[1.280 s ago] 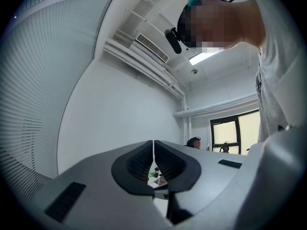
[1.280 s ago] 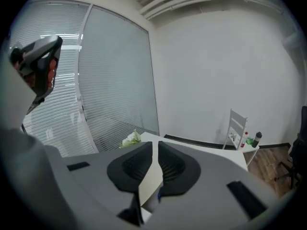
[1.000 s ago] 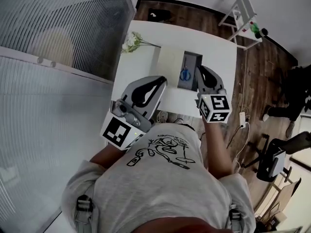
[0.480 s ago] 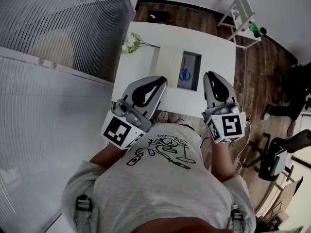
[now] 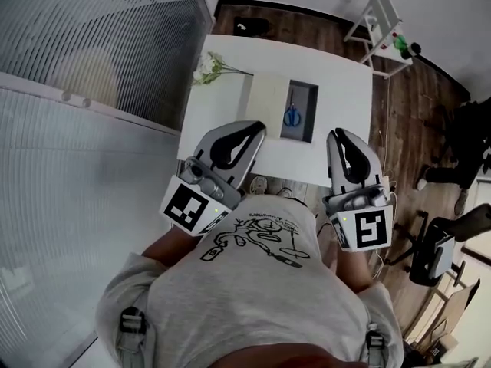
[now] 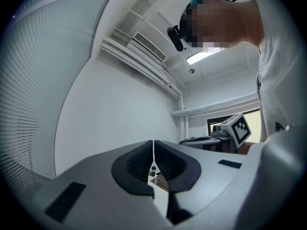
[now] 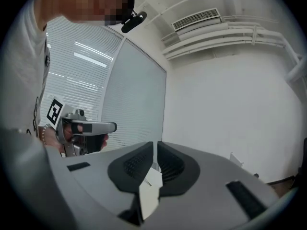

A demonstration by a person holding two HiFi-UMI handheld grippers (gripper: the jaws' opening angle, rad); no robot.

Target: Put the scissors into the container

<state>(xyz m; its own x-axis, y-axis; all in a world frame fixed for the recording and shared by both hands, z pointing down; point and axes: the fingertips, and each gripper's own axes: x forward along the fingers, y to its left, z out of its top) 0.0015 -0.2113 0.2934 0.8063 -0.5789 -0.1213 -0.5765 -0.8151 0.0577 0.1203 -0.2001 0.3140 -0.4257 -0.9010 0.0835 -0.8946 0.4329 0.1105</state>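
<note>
The scissors [image 5: 291, 116], with blue handles, lie inside the dark rectangular container [image 5: 309, 114] on the white table [image 5: 345, 90]. No gripper touches them. My left gripper [image 5: 259, 126] is held close to my body at the table's near edge, left of the container, jaws pressed together and empty. My right gripper [image 5: 337, 133] hangs near the table's near right corner, apart from the container, jaws together with only a thin slit and nothing between them. Both gripper views point up at walls and ceiling: left gripper [image 6: 153, 143], right gripper [image 7: 155, 143].
A bunch of white flowers [image 5: 205, 68] lies at the table's left edge. A pale sheet [image 5: 268, 94] lies beside the container. A white rack [image 5: 381, 20] stands beyond the table, an office chair [image 5: 430, 255] at the right, and a cable [image 5: 381, 187] on the wooden floor.
My right gripper has drawn back from the container toward my body and to the right. The scissors stay in the container. The left gripper has barely moved.
</note>
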